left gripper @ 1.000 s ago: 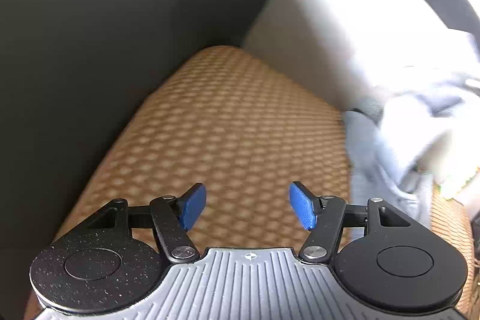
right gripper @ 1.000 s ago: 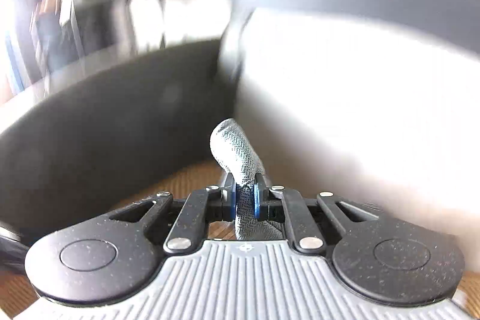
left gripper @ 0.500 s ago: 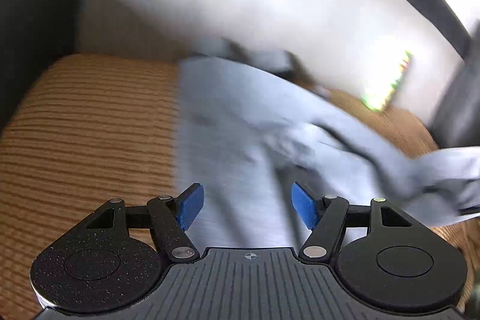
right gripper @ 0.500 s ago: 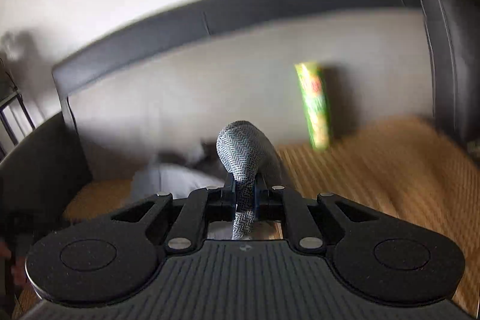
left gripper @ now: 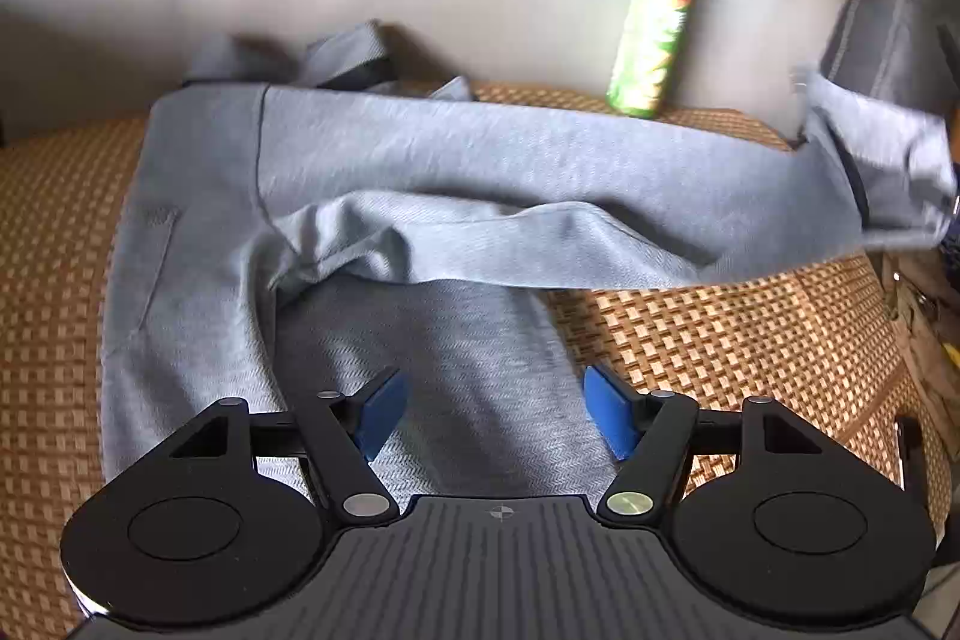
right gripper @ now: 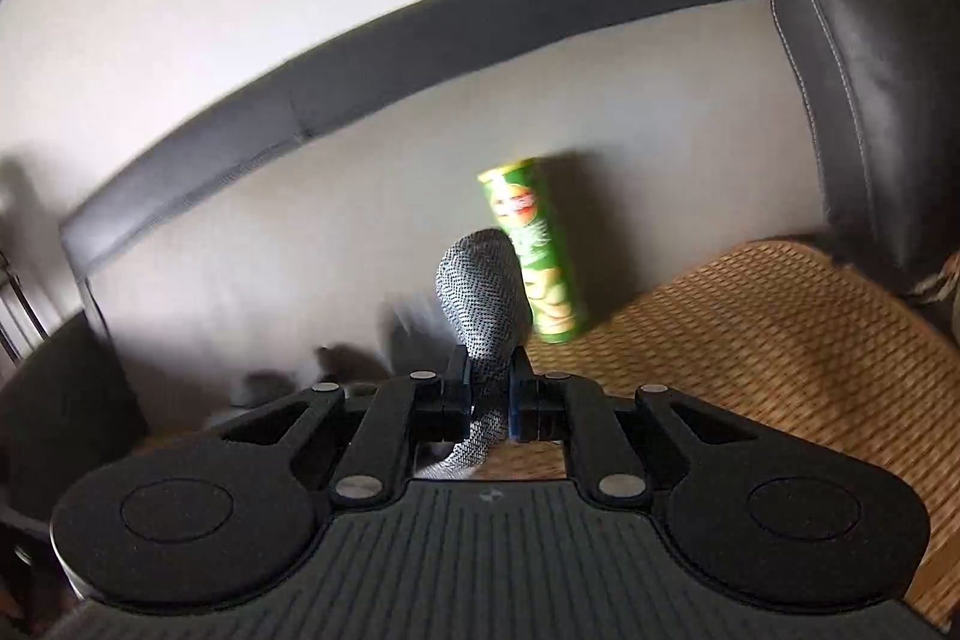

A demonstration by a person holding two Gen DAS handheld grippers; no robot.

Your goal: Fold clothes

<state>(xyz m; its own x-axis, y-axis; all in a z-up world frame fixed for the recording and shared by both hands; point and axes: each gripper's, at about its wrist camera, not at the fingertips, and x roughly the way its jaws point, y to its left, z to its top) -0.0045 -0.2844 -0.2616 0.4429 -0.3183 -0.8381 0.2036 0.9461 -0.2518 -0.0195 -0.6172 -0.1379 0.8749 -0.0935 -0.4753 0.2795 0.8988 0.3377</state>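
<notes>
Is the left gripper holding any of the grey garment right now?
No. The left gripper stands open above the grey garment, its blue pads apart with no cloth pinched between them.

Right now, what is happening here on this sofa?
A person is folding grey trousers on a sofa covered with a woven mat. The right tool is shut on a bunch of the grey fabric, holding one leg out to the side. The left tool is open above the other leg, gripping nothing. A green snack can leans against the backrest.
</notes>
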